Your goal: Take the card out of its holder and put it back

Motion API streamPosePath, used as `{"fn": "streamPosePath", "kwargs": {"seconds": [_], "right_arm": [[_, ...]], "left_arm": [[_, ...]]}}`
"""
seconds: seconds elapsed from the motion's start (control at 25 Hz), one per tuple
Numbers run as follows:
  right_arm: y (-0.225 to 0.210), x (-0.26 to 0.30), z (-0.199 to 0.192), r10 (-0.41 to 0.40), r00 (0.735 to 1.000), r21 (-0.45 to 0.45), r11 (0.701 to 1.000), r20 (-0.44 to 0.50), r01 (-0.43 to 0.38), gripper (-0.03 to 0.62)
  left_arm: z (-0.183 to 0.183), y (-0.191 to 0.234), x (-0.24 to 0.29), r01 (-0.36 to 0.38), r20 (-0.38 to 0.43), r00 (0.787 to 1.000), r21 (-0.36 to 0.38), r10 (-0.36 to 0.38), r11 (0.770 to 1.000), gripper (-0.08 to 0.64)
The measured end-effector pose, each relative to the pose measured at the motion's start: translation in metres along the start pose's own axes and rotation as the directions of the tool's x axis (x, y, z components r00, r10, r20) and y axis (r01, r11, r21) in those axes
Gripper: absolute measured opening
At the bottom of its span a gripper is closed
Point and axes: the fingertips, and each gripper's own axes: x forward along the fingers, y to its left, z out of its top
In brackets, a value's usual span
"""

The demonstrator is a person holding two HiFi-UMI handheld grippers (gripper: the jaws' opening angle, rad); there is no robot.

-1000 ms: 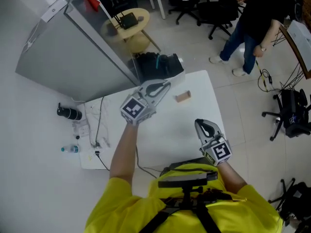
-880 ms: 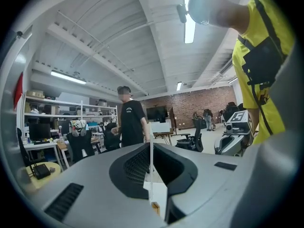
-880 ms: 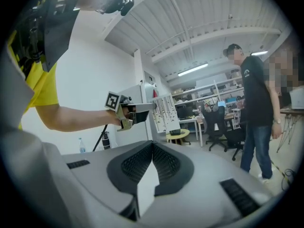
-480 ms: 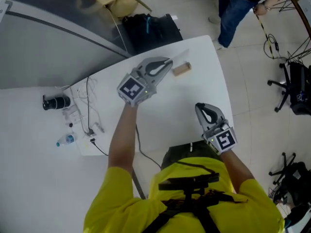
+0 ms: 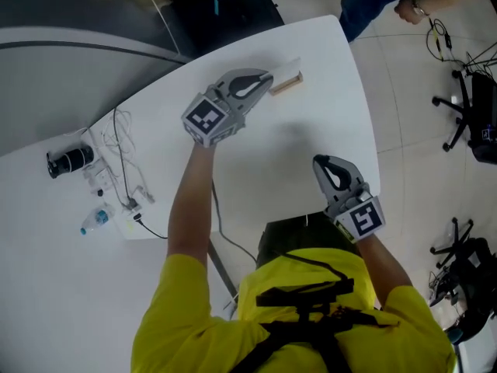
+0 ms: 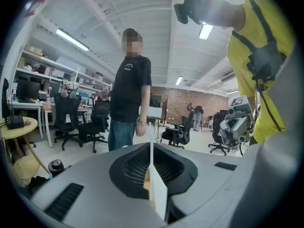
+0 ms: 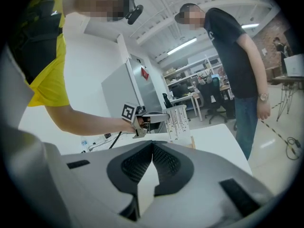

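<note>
White table with holder stands on tiles.

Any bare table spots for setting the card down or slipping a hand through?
Free: mid-table between the left claw and right claw, and the right strip of the table beside the wooden holder. Crowded: the left end, by the cables, and close around the holder.

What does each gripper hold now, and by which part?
The left gripper pinches the thin white printed card in its jaws by one side edge. The right gripper, jaws shut, holds nothing.
</note>
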Motion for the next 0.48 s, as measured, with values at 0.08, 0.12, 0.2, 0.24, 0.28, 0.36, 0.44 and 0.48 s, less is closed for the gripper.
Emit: {"fn": "streamPosePath", "kwargs": {"seconds": [0.08, 0.12, 0.2, 0.24, 0.28, 0.36, 0.44, 0.48], "right_arm": [[-0.001, 0.003, -0.004, 0.004, 1.0, 0.001, 1.0, -0.012, -0.004, 0.007], [-0.002, 0.005, -0.005, 0.008, 1.0, 0.0, 1.0, -0.015, -0.008, 0.008], [-0.002, 0.008, -0.007, 0.013, 1.0, 0.003, 1.0, -0.018, -0.013, 0.007], [-0.002, 0.008, -0.008, 0.014, 1.0, 0.006, 1.0, -0.021, -0.014, 0.007], [-0.002, 0.008, -0.009, 0.015, 1.0, 0.009, 1.0, -0.024, -0.014, 0.007], [-0.001, 0.009, -0.011, 0.016, 0.999, 0.013, 1.0, -0.029, -0.015, 0.007], [-0.001, 0.01, -0.013, 0.02, 0.999, 0.013, 1.0, -0.028, -0.019, 0.007], [0.0, 0.01, -0.013, 0.022, 0.999, 0.012, 1.0, -0.027, -0.021, 0.008]], "left_arm": [[-0.006, 0.002, 0.0, 0.008, -0.001, 1.0, -0.018, -0.008, 1.0, 0.02], [-0.007, 0.004, 0.0, 0.01, -0.002, 1.0, -0.023, -0.01, 1.0, 0.02], [-0.008, 0.007, 0.0, 0.006, 0.003, 1.0, -0.027, -0.006, 1.0, 0.02], [-0.008, 0.009, 0.0, 0.003, 0.006, 1.0, -0.031, -0.003, 1.0, 0.02], [-0.009, 0.01, -0.001, 0.0, 0.008, 1.0, -0.036, 0.001, 0.999, 0.02], [-0.012, 0.01, -0.004, -0.003, 0.011, 1.0, -0.044, 0.003, 0.999, 0.02], [-0.014, 0.008, -0.005, 0.003, 0.011, 1.0, -0.04, -0.002, 0.999, 0.02], [-0.014, 0.007, -0.005, 0.007, 0.007, 1.0, -0.036, -0.007, 0.999, 0.02]]}}
